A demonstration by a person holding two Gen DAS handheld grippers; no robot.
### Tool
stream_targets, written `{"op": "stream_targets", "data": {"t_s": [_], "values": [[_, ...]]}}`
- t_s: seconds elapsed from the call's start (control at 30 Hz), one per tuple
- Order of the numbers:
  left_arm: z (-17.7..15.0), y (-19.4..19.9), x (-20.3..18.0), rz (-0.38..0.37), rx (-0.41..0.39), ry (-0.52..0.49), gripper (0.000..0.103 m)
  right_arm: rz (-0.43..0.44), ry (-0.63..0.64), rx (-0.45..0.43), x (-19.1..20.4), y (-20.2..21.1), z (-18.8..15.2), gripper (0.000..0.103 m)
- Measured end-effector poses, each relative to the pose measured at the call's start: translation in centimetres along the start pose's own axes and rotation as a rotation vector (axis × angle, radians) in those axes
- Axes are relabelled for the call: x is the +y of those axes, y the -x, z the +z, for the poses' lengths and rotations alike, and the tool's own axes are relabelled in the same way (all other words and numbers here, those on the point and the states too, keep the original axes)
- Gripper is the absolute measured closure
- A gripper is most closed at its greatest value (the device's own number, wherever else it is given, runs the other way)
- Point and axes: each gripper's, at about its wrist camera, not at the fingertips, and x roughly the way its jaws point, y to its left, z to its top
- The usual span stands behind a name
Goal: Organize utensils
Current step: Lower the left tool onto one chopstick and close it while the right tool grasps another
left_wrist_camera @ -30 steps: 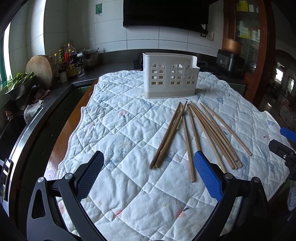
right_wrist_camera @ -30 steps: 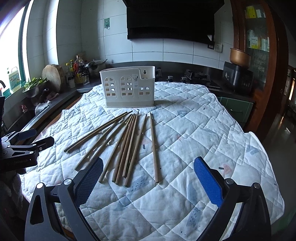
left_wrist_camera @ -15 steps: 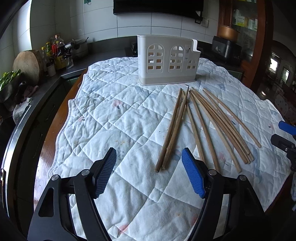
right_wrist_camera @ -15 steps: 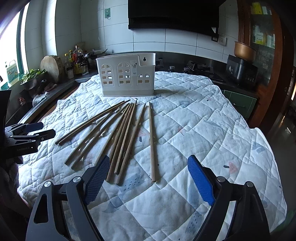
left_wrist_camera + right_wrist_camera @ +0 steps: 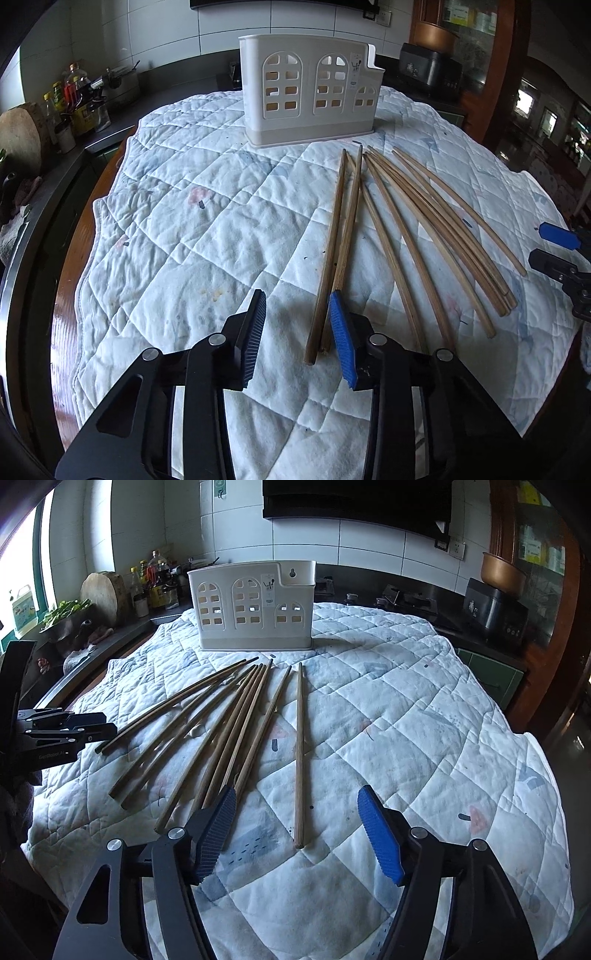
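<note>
Left tool (image 5: 297,306) narrow, right tool (image 5: 297,805) wide over chopsticks (image 5: 299,753); holder (image 5: 255,605) sticker unreadable

This is a home kitchen. A white-tiled wall (image 5: 369,542) rises behind a dark countertop (image 5: 406,598) that carries a cluster of sauce and oil bottles (image 5: 155,579), a round wooden chopping block (image 5: 105,594), a bowl of leafy greens (image 5: 62,614), a black rice cooker (image 5: 495,611) and a copper-coloured pot (image 5: 504,574). In front, a quilted white cloth (image 5: 406,720) covers a wooden table (image 5: 70,258), on which lie long bamboo chopsticks (image 5: 236,716) before a white plastic cutlery holder with arched cut-outs (image 5: 255,605).
</note>
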Motion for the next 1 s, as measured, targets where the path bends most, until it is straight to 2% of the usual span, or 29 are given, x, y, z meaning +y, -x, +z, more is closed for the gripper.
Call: {"op": "stream_targets", "data": {"t_s": [0.13, 0.63, 1.0], "values": [[0.3, -0.6, 0.2, -0.025, 0.017, 0.004, 0.073, 0.004, -0.002, 0.013, -0.4, -0.7, 0.1, 0.039], [1.1, -1.6, 0.1, -0.035, 0.038, -0.019, 0.079, 0.026, -0.007, 0.075, -1.0, -3.0, 0.0, 0.052], [0.5, -2.1, -1.0, -0.078, 0.043, -0.013, 0.082, 0.034, -0.014, 0.098, -0.9, -4.3, 0.1, 0.068]]}}
